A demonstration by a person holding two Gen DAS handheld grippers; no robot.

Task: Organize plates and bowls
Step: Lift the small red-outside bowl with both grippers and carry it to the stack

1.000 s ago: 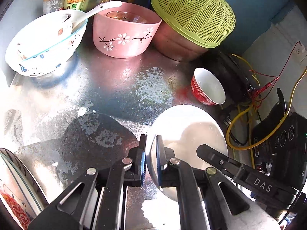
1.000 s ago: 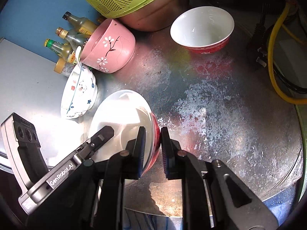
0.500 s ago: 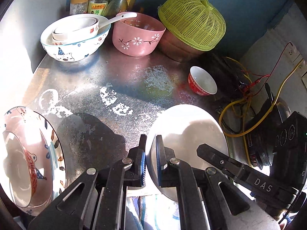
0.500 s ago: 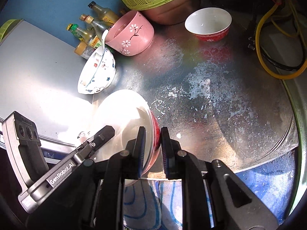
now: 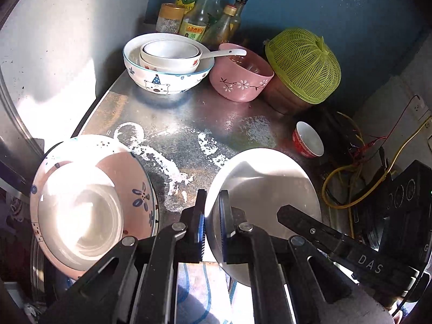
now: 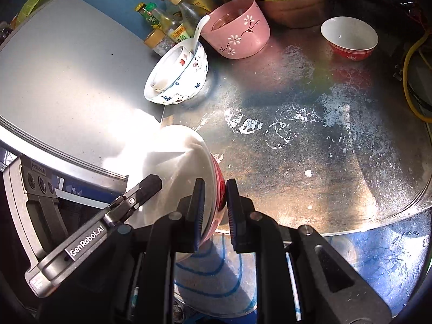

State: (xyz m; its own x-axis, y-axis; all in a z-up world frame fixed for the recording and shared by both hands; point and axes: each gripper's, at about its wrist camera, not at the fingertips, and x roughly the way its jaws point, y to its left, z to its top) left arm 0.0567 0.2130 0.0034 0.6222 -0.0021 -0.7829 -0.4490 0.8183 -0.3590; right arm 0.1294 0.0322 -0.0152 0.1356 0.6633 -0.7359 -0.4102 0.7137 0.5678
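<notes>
**Carrying the big red-and-white bowl, two-handed**

Both tongs pinch one bowl (image 6: pixel 186 178) by opposite sides of its rim. Left tongs (image 5: pixel 212 224) nearly pressed together on the thin rim; right tongs (image 6: pixel 214 210) clamp the wall, red outside, white inside. Bowl hangs tilted over the near edge of the bench (image 6: pixel 310 148), clear of the metal.

Step in hand: transport. Likely destination, by my reading: the patterned plate stack (image 5: pixel 94 205) to the left, or the nested bowls (image 5: pixel 168 62) at the back.

Next move calls for levelling the bowl, keeping both hands in step, and lowering before loosening either grip. Small red bowl (image 6: pixel 349 37) not yet sorted.
</notes>
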